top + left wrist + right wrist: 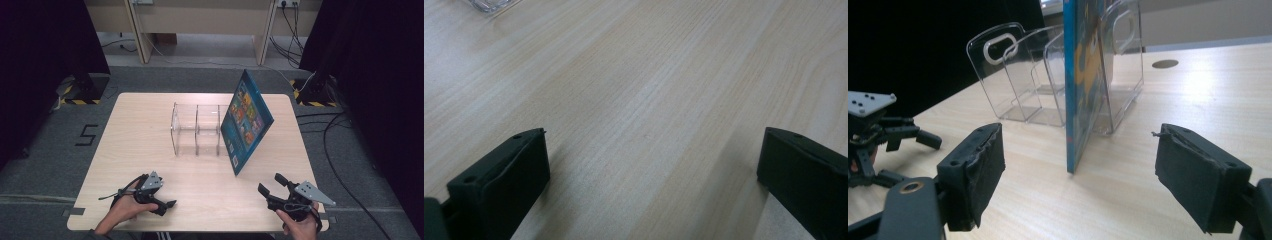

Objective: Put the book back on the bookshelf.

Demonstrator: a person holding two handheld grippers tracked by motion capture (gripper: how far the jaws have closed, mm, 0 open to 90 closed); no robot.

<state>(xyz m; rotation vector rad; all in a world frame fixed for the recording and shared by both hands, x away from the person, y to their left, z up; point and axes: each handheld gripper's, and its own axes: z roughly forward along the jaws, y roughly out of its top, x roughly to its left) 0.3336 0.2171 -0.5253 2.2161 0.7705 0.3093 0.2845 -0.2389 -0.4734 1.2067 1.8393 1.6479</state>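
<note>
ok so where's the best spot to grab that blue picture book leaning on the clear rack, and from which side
Probably the book's free near edge, its spine by the look of it, approached from the person's side with the right gripper. The book stands on edge, tilted against the clear rack; that thin edge faces the open jaws with nothing in front.

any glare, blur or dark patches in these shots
High view: sharp, evenly lit table, black curtains at both sides. Left gripper view: soft sheen across the wood, clear rack corner blurred. Right gripper view: bright glare on the tabletop at right, near jaws soft, book fairly sharp, dark background at left.
</note>
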